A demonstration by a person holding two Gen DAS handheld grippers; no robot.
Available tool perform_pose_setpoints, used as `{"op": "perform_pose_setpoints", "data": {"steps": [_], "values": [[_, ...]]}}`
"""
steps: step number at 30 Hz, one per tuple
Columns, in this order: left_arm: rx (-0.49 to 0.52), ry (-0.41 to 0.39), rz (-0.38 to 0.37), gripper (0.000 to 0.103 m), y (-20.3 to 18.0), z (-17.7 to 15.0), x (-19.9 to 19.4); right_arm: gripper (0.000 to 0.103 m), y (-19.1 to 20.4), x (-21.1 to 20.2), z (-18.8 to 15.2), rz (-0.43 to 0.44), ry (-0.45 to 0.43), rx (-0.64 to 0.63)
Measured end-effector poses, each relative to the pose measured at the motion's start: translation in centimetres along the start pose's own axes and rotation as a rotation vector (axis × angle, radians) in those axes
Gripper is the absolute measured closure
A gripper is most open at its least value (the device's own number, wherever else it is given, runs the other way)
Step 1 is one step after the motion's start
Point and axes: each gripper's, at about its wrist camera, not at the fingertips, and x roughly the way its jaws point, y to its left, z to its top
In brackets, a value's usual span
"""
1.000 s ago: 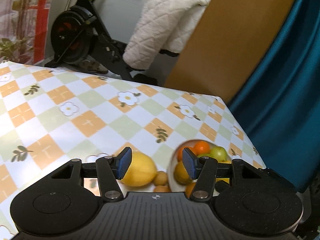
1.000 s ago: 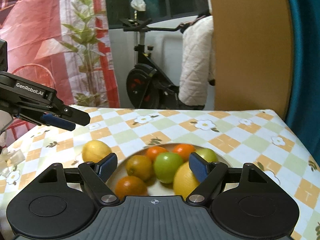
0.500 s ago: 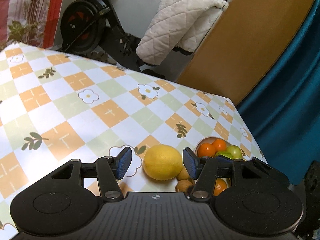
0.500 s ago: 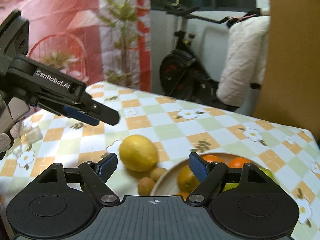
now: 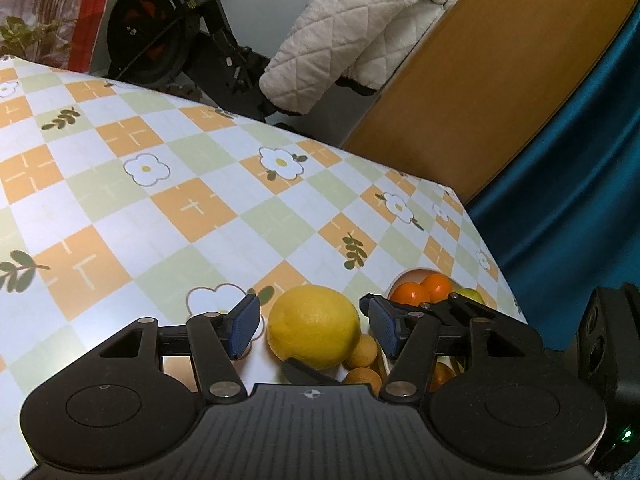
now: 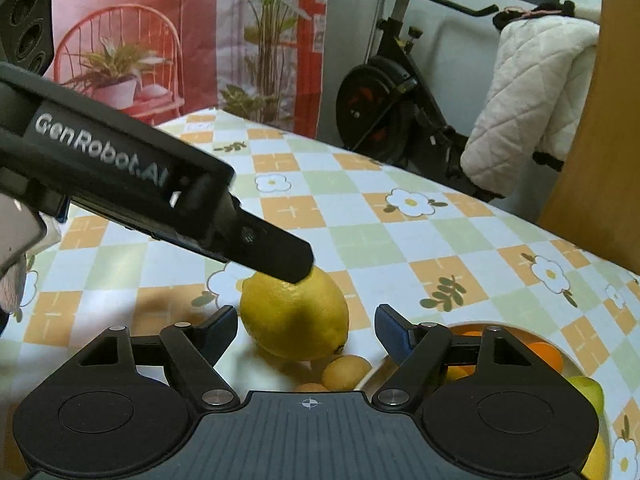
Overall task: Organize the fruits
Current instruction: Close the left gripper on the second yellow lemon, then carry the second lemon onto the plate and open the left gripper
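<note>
Landmark: lemon (image 5: 314, 326), on table (image 5: 168, 216).
Left gripper (image 5: 314, 326): lemon between jaws, gaps both sides, pads clear of it; jaws opening.
Right gripper (image 6: 306, 330): lemon between jaws too, no pad contact; jaws closing.
2 small brown fruits (image 6: 346, 372) just right of lemon, touching it.
Bowl (image 6: 370, 376) right of lemon, beside small fruits; holds oranges (image 5: 424, 290) and green fruit (image 6: 588, 390).
</note>
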Motion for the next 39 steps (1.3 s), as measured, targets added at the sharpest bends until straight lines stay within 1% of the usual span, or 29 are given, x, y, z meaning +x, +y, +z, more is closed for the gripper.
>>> {"op": "perform_pose_setpoints", "data": {"steps": [4,8,10,13,15,16,26,33,39], "values": [[-0.017,0.012,-0.003,0.04,0.4,-0.3,0.6,0.033,-0.2,0.6,0.1,0.01,0.021,0.025],[-0.031,0.025,-0.003,0.039,0.8,-0.6,1.1,0.04,-0.1,1.0,0.1,0.023,0.038,0.033],[-0.055,0.022,-0.018,0.039,1.1,-0.8,1.3,0.043,-0.1,1.1,0.1,0.028,0.04,0.04],[-0.08,0.012,-0.025,0.04,1.4,-1.0,1.3,0.046,0.0,1.1,0.1,0.025,0.04,0.049],[-0.082,0.008,-0.036,0.046,1.4,-1.1,1.2,0.046,0.0,1.1,0.1,0.027,0.039,0.055],[-0.077,0.008,-0.039,0.046,1.2,-1.1,1.2,0.046,0.0,1.0,0.1,0.029,0.039,0.06],[-0.079,-0.018,-0.027,0.046,0.5,-2.3,-0.9,0.046,0.4,-0.9,-0.4,0.063,0.022,0.123],[-0.043,-0.039,-0.023,0.046,-0.9,-2.3,-2.8,0.046,0.9,-3.2,-0.5,0.069,-0.016,0.142],[-0.002,-0.042,-0.021,0.046,-2.6,-2.4,-3.6,0.046,0.4,-5.2,-0.8,0.064,-0.044,0.166]]}}
